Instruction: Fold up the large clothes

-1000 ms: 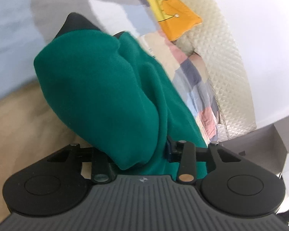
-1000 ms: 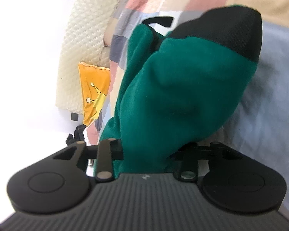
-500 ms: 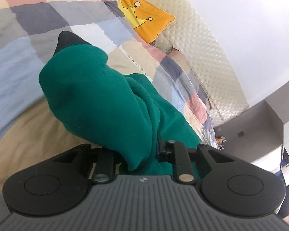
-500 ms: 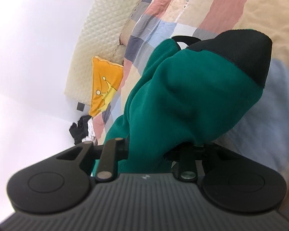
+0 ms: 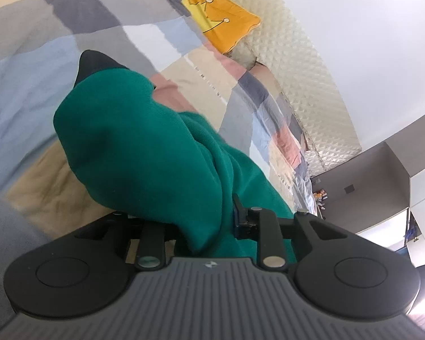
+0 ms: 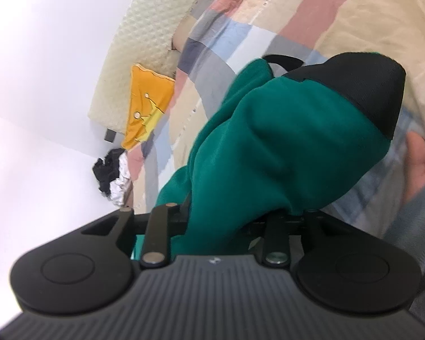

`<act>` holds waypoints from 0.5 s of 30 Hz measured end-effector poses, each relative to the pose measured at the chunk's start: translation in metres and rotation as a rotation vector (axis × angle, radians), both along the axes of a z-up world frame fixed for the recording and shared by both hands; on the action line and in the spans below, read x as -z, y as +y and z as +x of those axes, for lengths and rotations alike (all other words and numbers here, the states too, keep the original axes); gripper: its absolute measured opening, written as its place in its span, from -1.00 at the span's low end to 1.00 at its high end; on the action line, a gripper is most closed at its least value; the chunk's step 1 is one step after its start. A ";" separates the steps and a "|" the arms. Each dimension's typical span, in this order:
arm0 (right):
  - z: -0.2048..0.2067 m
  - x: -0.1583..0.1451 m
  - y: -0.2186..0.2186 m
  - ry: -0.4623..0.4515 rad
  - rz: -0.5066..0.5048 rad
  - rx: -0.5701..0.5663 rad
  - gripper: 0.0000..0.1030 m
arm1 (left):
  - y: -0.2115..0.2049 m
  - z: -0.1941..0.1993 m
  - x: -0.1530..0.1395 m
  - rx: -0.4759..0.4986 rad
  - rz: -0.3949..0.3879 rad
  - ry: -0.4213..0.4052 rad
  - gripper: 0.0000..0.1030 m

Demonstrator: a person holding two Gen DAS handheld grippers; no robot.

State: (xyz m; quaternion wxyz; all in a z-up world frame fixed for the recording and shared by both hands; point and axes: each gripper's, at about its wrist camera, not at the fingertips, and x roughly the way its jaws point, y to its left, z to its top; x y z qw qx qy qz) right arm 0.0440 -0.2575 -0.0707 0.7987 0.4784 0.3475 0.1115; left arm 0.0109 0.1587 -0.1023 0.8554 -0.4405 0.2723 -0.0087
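Observation:
A green garment (image 5: 144, 147) with a black cuff (image 5: 92, 62) is bunched up and hangs over my left gripper (image 5: 201, 221), hiding its fingers. The jaws are opening a little, with the cloth still caught between them. In the right wrist view the same green garment (image 6: 283, 141), with its black cuff (image 6: 362, 82) on top, drapes over my right gripper (image 6: 235, 215). Those jaws are opening slightly too, and cloth is pinched between them. Both bunches are held up above the patchwork quilt (image 5: 28, 85).
The quilt (image 6: 340, 22) covers a bed with a cream padded headboard (image 5: 311, 85). An orange pillow (image 5: 221, 25) leans at the head end. A black and white heap of clothes (image 6: 113, 175) lies beside the bed. A person's hand (image 6: 419, 164) shows at the right edge.
Both grippers have risen with the green garment, so more of the bed, headboard and room shows. A hand has come into the right wrist view.

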 end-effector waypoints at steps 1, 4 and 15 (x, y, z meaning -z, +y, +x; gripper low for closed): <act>0.006 -0.001 -0.001 -0.007 0.013 0.003 -0.24 | 0.001 0.003 -0.003 0.001 -0.002 -0.002 -0.36; 0.018 -0.008 -0.001 -0.032 0.040 0.005 -0.08 | 0.006 0.026 -0.013 0.010 -0.003 -0.006 -0.24; 0.097 0.003 0.004 -0.014 0.055 0.021 0.05 | 0.024 0.121 -0.022 -0.005 -0.012 0.036 0.10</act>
